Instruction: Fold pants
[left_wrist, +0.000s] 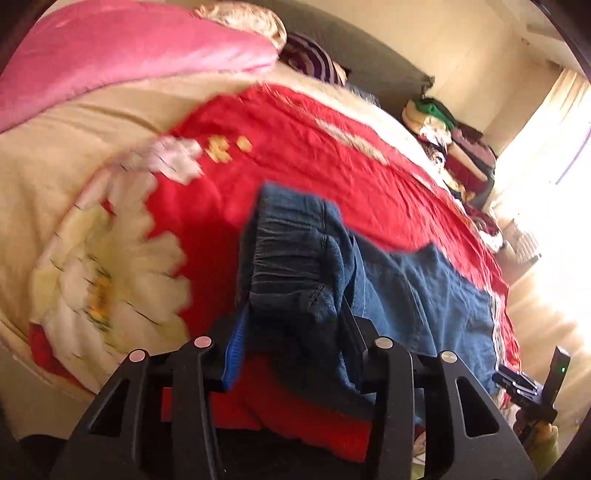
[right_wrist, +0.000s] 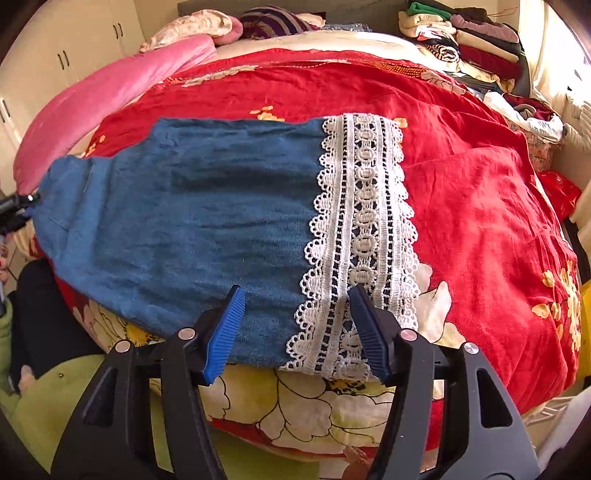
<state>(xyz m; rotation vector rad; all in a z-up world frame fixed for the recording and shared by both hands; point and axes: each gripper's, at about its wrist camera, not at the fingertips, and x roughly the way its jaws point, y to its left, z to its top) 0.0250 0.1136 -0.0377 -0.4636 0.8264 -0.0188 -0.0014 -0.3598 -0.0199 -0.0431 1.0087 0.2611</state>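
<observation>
Blue denim pants (right_wrist: 192, 214) with a white lace hem (right_wrist: 362, 236) lie across a red flowered bedspread (right_wrist: 472, 206). My right gripper (right_wrist: 295, 325) is open, its blue pads either side of the near edge of the leg by the lace, just above the cloth. In the left wrist view the elastic waistband (left_wrist: 291, 251) of the pants is bunched and lifted between the fingers of my left gripper (left_wrist: 291, 354), which is shut on it. The rest of the pants (left_wrist: 424, 295) trails right over the bed. The left gripper also shows at the left edge of the right wrist view (right_wrist: 18, 206).
A pink quilt (right_wrist: 110, 96) and pillows (right_wrist: 273, 22) lie at the head of the bed. Stacks of folded clothes (right_wrist: 472, 44) sit at the far right corner. White cupboards (right_wrist: 74, 44) stand at the back left. A bright window (left_wrist: 554, 147) is on the right.
</observation>
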